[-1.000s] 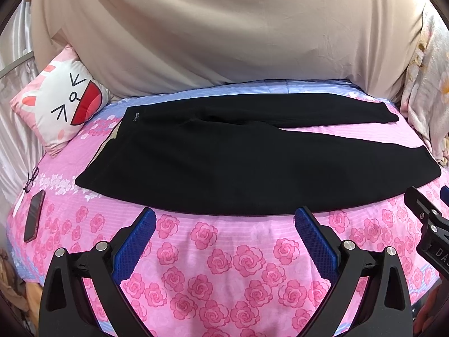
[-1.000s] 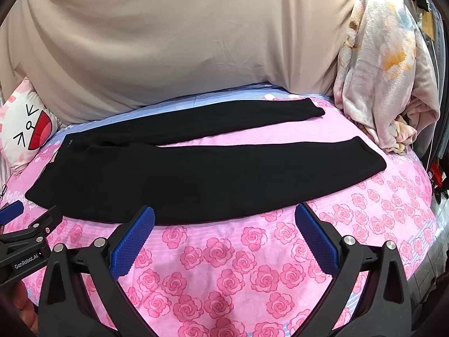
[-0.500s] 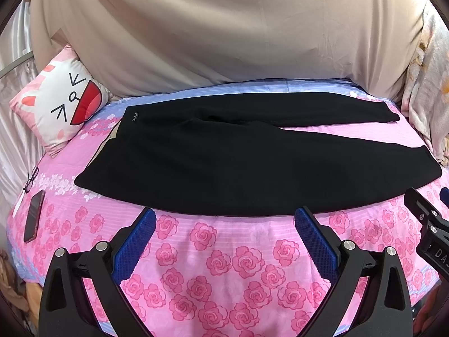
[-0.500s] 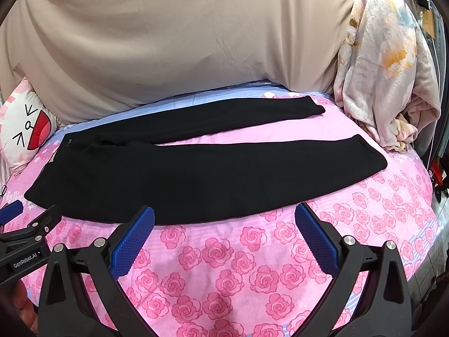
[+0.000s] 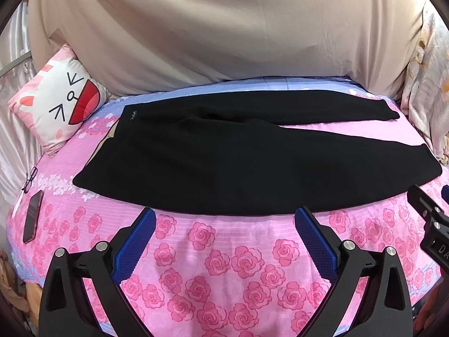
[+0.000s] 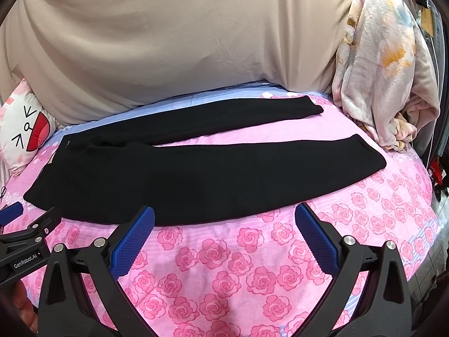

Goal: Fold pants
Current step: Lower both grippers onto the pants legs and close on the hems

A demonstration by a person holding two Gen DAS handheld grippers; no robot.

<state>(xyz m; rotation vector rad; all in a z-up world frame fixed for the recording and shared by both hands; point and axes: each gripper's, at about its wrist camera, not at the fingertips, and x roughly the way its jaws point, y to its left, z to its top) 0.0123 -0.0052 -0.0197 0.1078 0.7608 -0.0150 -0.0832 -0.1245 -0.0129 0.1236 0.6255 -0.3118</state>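
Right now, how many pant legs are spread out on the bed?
2. The far leg runs along the bed's back edge; the near leg lies closer to the open tongs, angled apart from it. Neither is folded yet.

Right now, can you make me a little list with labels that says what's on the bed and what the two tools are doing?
pants: black pants, spread flat and unfolded, both legs apart, waist toward the cushion
bed cover: pink rose sheet
cushion: cartoon-face cushion, beside the waist end
phone: dark phone, near the sheet's edge
glasses: glasses, beyond the phone
blanket: floral blanket, heaped past the leg ends
left tool: left tool, open, holding nothing, short of the pants
right tool: right tool, open, holding nothing, short of the pants
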